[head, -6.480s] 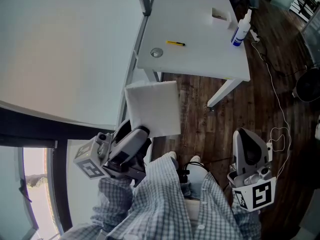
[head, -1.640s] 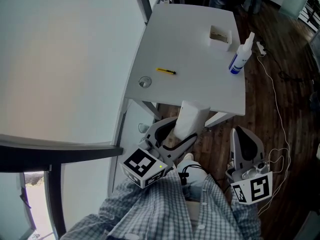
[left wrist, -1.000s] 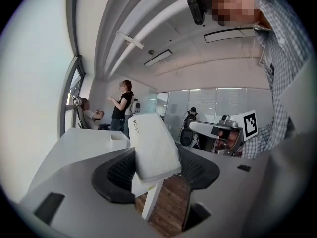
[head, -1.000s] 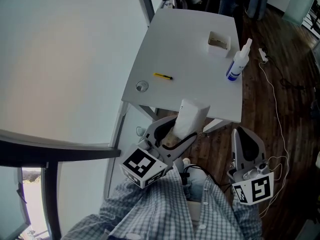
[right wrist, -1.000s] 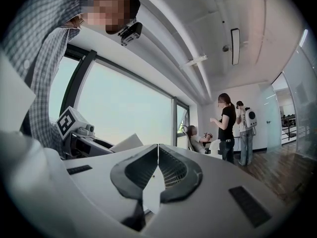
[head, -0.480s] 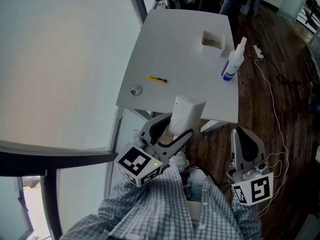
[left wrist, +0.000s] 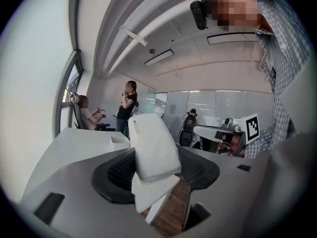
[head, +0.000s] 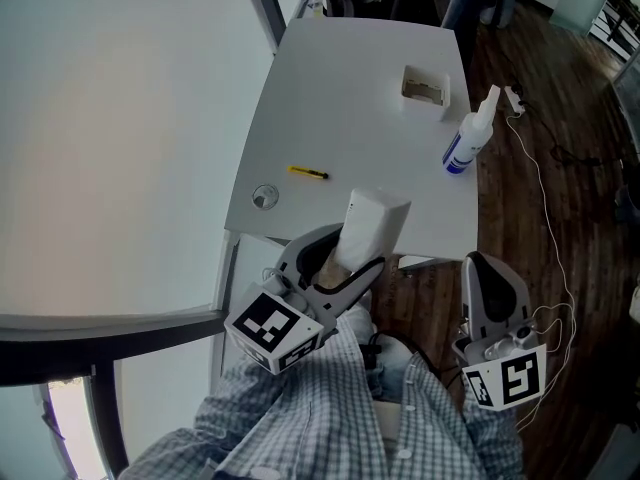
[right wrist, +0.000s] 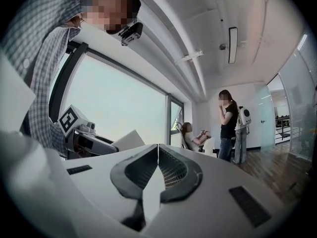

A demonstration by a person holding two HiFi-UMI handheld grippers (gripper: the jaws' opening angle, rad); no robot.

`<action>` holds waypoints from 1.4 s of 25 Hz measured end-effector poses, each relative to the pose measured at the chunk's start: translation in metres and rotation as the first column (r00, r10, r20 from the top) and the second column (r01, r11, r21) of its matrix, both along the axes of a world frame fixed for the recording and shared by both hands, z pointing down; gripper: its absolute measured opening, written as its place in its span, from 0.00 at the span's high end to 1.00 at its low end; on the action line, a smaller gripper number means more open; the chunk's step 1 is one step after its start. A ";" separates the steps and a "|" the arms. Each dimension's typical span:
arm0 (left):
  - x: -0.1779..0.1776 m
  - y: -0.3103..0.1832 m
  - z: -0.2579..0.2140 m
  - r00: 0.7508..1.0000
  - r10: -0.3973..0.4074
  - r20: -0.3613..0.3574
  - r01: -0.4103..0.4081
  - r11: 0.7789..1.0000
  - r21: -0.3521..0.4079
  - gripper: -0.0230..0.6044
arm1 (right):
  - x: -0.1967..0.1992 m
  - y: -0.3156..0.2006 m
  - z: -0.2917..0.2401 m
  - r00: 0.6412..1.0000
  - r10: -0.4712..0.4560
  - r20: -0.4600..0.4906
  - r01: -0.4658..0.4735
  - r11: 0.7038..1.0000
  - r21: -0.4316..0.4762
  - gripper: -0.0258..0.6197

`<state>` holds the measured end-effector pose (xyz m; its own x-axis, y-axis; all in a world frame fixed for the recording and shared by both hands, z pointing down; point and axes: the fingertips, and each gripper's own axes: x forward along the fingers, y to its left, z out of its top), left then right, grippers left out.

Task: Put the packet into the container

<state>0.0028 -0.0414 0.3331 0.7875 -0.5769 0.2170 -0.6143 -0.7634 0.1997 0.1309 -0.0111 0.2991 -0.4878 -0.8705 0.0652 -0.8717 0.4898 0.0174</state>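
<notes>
Down by the lap the right gripper (head: 495, 273) hangs idle, jaws pressed together on nothing. The left gripper (head: 338, 258) clamps the white packet (head: 373, 224) by its lower end, upright over the near edge of the table (head: 330, 118), likely ready for carrying to the small container (head: 425, 85) far across.

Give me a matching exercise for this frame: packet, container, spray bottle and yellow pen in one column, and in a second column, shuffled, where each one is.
Things:
1. packet
2. container
3. spray bottle
4. yellow pen

Places:
A. stands near the right edge of the table
B. clamped between the jaws of the left gripper, short of the table's near edge
C. lies flat on the table's left part, as the head view shows it
D. sits on the table's far part, open side up

Pairs: 1-B, 2-D, 3-A, 4-C
</notes>
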 end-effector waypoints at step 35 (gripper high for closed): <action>0.049 -0.223 0.014 0.979 0.198 0.046 -0.195 0.979 -0.061 0.54 | 0.032 -0.131 0.012 0.978 0.209 -0.021 -0.210 0.969 -0.129 0.94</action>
